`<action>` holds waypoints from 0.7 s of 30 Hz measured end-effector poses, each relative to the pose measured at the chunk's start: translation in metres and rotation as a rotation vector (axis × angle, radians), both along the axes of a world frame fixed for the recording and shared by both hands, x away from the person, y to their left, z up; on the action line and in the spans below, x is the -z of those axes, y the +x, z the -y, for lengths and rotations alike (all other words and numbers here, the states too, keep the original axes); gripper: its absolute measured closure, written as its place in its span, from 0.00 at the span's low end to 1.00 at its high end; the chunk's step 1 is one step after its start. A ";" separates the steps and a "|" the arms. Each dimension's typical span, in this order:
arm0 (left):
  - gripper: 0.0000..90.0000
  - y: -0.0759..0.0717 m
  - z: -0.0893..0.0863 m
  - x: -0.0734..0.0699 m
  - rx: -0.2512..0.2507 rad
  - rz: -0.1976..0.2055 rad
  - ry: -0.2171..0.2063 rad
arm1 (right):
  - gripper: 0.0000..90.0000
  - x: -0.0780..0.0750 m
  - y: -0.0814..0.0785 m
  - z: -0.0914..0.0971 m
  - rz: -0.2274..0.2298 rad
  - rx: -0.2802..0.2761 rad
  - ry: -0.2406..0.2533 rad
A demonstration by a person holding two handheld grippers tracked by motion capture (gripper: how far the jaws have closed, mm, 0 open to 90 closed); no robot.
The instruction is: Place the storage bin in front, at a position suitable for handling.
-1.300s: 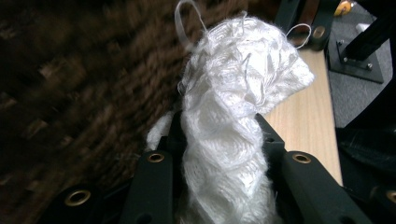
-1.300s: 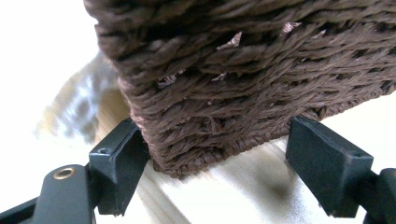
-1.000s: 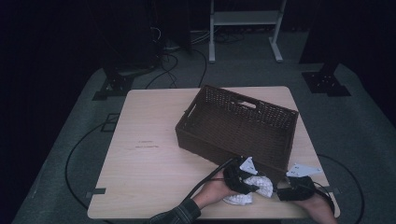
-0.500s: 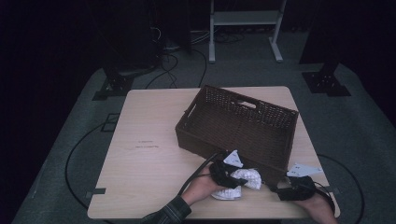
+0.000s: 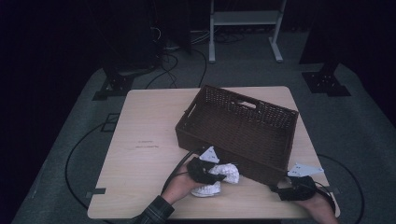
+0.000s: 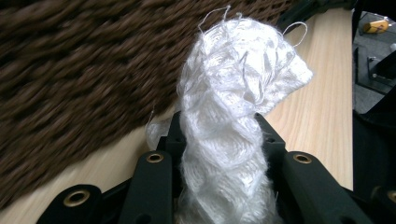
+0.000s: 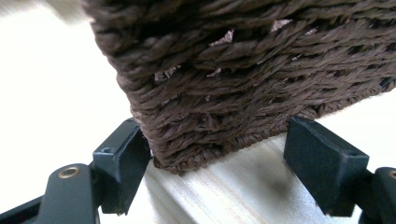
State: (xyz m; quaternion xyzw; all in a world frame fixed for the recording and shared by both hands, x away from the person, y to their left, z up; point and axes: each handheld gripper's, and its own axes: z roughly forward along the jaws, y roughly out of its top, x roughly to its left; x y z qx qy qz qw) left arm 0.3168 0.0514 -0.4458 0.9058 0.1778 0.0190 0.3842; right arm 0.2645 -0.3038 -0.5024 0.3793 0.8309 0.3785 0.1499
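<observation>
The brown wicker basket (image 5: pixel 243 128) hasn't shifted on the table (image 5: pixel 140 154). The left gripper (image 5: pixel 212 171), clamped on a white knitted cloth (image 5: pixel 219 177), has moved leftward along the basket's near wall. The right gripper (image 5: pixel 280 192) stands apart, straddling the basket's corner. No readable writing.

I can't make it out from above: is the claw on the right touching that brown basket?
Touching, on one side. In the right gripper view the right claw straddles the basket corner: one finger presses the weave, the other stands clear.
</observation>
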 end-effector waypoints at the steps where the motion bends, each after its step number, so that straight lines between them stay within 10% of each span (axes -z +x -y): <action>1: 0.74 0.000 -0.004 0.000 -0.013 0.002 -0.004 | 0.26 0.000 0.000 0.000 -0.002 0.001 0.001; 21: 0.74 0.008 -0.084 -0.002 -0.195 -0.013 -0.030 | 0.70 -0.016 -0.018 0.023 -0.026 -0.065 0.112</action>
